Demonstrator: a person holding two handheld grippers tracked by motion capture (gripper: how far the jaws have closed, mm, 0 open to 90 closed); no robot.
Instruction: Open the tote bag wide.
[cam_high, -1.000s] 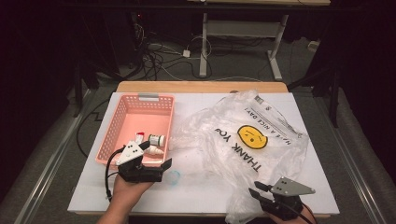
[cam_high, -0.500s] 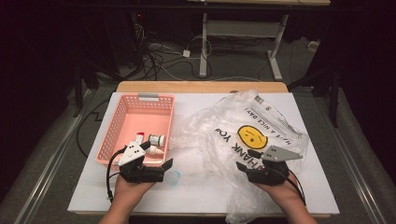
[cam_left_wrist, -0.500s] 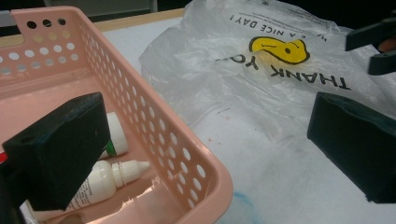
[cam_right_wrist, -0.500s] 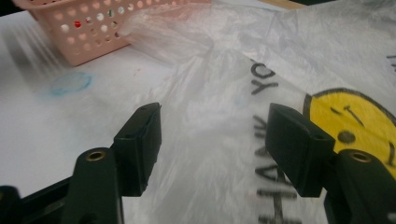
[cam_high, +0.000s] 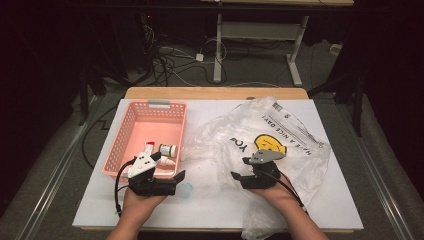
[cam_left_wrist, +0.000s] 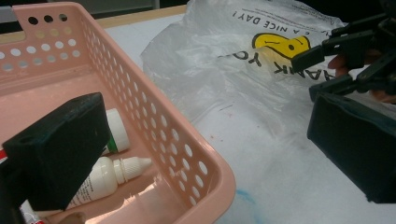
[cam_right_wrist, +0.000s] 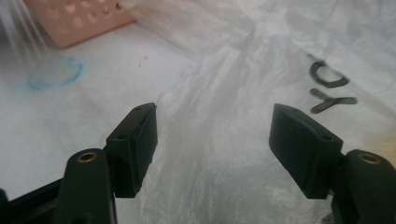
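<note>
A crumpled clear plastic bag (cam_high: 295, 135) with a yellow smiley lies on the right half of the white table (cam_high: 215, 210). My right gripper (cam_high: 238, 177) hovers over the bag's left part, pointing left. Its jaws have just been opening, and in the right gripper view the right gripper (cam_right_wrist: 215, 114) is open, with only bag film (cam_right_wrist: 233, 154) below the gap. My left gripper (cam_high: 178, 178) rests in front of a pink basket (cam_high: 127, 127), pointing right. In the left gripper view the left gripper (cam_left_wrist: 208, 112) is open wide by the basket's near corner (cam_left_wrist: 205, 172), with nothing held.
Two small white bottles (cam_high: 167, 149) (cam_left_wrist: 112, 175) and a red-tipped item lie in the basket's near end. A blue ring mark (cam_high: 186, 190) is on the table between the grippers. Cables and a desk frame lie on the floor beyond the table.
My right gripper has moved from the table's front right corner leftward and away from me onto the bag, and its jaws stand wider. The left gripper has stayed put.
</note>
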